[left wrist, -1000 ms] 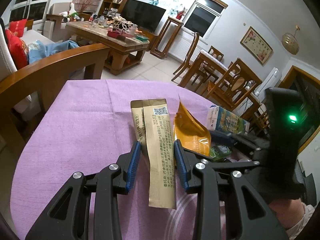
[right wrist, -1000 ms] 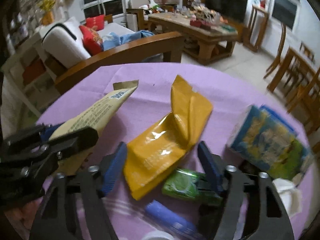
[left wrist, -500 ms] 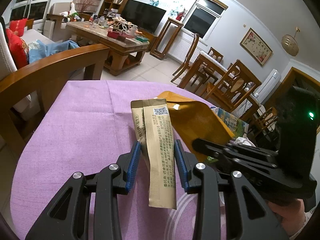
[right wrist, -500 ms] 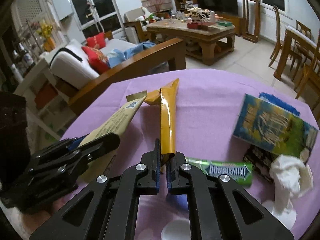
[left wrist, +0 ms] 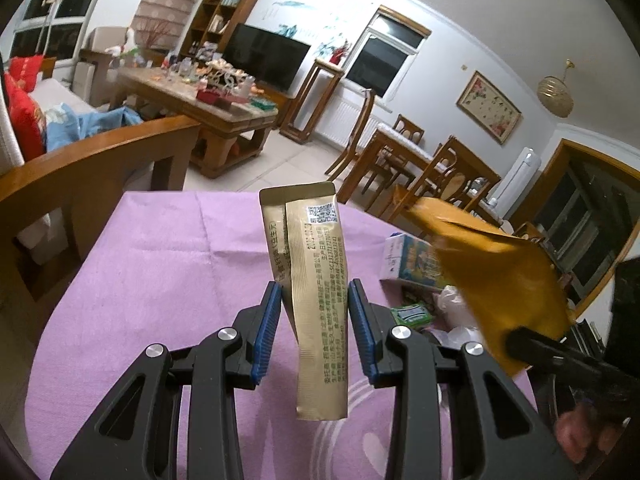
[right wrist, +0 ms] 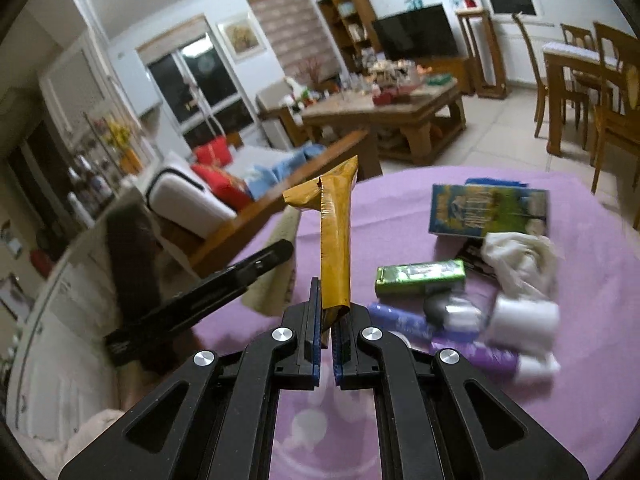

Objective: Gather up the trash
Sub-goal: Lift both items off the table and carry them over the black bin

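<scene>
My left gripper (left wrist: 314, 320) is shut on a flat gold sachet (left wrist: 316, 280) and holds it edge-on above the purple tablecloth (left wrist: 168, 280). My right gripper (right wrist: 328, 336) is shut on a folded yellow-orange wrapper (right wrist: 335, 240) and holds it lifted off the table; the wrapper also shows in the left wrist view (left wrist: 500, 272). On the cloth lie a green gum pack (right wrist: 420, 276), a crumpled white tissue (right wrist: 520, 256), a blue-green box (right wrist: 488, 212) and purple and white items (right wrist: 480, 340).
A wooden chair back (left wrist: 80, 168) stands at the table's far left edge. A sofa with red cushions (right wrist: 216, 180), a cluttered coffee table (right wrist: 384, 108) and dining chairs (right wrist: 600, 92) stand beyond the table.
My right gripper closed on the yellow-orange wrapper and lifted it up off the table. My left gripper rose a little with the gold sachet still in it.
</scene>
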{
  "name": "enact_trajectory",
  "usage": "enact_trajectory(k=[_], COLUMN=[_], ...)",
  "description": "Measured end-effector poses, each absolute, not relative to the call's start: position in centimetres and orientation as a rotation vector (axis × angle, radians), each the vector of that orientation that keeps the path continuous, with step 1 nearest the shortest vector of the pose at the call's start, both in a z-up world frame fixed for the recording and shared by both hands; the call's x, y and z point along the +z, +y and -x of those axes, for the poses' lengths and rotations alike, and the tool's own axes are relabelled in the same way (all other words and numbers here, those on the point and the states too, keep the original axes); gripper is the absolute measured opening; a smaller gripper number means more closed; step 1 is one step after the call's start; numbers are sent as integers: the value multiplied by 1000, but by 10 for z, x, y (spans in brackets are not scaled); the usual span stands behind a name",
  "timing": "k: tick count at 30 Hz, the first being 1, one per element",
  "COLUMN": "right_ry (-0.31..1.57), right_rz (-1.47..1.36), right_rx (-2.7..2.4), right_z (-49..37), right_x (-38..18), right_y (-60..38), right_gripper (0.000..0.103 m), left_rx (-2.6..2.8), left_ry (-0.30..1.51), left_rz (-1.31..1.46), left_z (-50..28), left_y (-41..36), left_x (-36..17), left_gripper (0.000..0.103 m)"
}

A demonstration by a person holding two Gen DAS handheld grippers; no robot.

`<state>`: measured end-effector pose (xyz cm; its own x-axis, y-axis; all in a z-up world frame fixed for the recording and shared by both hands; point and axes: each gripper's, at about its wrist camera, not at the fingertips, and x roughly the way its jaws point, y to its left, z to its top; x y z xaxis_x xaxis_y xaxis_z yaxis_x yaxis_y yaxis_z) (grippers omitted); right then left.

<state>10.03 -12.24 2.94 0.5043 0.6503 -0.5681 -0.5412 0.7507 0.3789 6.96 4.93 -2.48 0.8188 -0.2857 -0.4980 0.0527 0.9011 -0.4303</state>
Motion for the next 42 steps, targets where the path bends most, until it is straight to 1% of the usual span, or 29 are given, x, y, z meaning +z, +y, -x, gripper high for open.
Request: enact_trajectory(k=[6, 11, 19, 24, 32, 42], right_ry=[662, 583, 538, 514, 468, 433], right_rz=[-207, -235, -332, -364, -424, -512], right_rx=[688, 622, 528, 473, 328, 115], right_z=[-49, -4, 42, 67, 115, 183], right_x=[50, 66, 61, 59, 51, 21], right_y=[-176, -236, -316, -363, -443, -543], right_gripper=[5, 5, 5, 5, 5, 5], left_rx=[-256, -347, -576, -701, -889, -1096], left_ry=[536, 564, 545, 550, 621, 728], left_rz=[364, 325, 249, 201, 172, 125], left_z=[-64, -57, -33, -24, -14, 5], left_y=[38, 11, -71, -131, -230, -334], left_x=[-16, -9, 40, 51, 36, 8], left_gripper=[35, 35, 35, 35, 35, 35])
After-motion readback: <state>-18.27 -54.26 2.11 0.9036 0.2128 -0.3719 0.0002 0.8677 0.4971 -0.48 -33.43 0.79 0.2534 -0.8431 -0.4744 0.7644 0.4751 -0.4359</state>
